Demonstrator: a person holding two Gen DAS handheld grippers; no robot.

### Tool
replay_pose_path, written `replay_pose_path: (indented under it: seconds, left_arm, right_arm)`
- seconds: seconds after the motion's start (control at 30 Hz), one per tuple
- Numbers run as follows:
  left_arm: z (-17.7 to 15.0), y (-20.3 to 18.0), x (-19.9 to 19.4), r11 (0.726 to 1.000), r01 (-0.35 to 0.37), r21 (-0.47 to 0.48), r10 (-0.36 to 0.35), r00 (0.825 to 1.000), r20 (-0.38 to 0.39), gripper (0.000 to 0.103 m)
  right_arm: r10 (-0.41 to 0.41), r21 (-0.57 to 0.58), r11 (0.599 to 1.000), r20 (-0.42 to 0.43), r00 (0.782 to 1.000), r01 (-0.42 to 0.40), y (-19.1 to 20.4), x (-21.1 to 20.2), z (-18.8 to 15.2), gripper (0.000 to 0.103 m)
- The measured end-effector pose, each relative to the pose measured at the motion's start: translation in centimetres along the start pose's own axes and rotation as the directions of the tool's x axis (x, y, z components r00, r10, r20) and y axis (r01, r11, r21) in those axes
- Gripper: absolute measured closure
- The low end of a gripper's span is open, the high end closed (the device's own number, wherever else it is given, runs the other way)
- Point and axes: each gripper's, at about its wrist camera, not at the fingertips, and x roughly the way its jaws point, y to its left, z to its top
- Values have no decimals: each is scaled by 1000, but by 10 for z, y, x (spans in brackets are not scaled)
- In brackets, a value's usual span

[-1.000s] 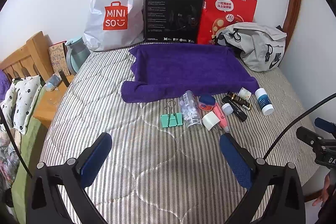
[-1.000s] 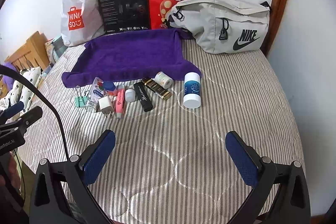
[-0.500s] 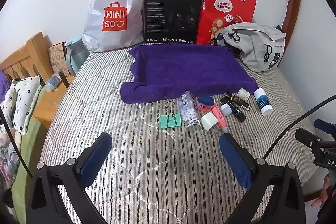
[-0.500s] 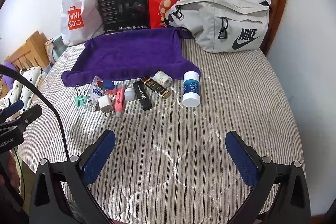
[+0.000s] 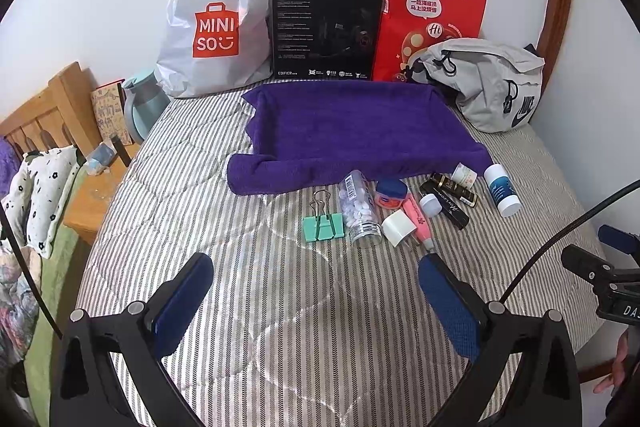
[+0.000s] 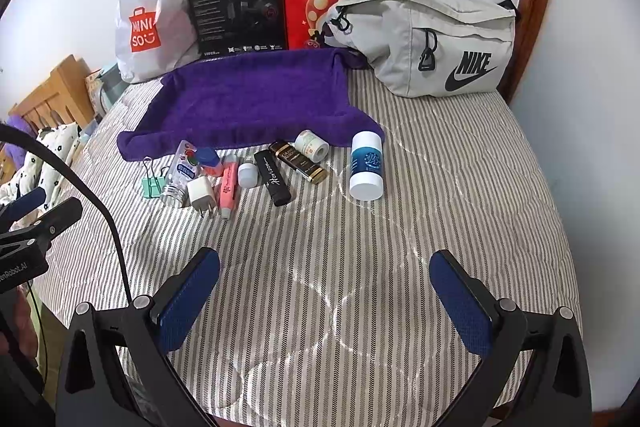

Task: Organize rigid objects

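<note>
Opening step: nothing lifted yet. Left gripper (image 5: pixel 316 285) and right gripper (image 6: pixel 325 283) hovering above bed (image 6: pixel 460 163), jaws wide, holding nothing. Small items lying in row just before purple towel (image 5: pixel 352 131): green binder clip (image 5: pixel 323 225), pill bottle (image 5: pixel 358 207), white-capped bottle (image 6: pixel 366 165) at right end. Next move probably calling for reaching forward, straddling one item.

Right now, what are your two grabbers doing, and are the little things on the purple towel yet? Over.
Left gripper open, empty. Right gripper open, empty. Small items, green binder clip to white-capped blue tube, lie on striped bed cover beside purple towel. Nothing blocking.
</note>
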Motion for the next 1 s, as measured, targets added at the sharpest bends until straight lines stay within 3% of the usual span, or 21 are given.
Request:
replay_pose_path:
  seconds: [0.47, 0.63, 1.0]
  left_arm:
    - [2, 3, 16, 1000, -11, -1, 11, 1000, -12, 0]
    - [1, 9, 43, 999, -19, -28, 18, 999, -47, 0]
    - [1, 16, 113, 997, -38, -73, 28, 992, -123, 1]
  right_arm:
    - [2, 9, 1000, -40, 999, -1, -8, 21, -2, 0]
    - [45, 26, 999, -89, 995, -43, -16, 51, -7, 0]
    - [1, 19, 1000, -142, 990, 2, -34, 108, -25, 0]
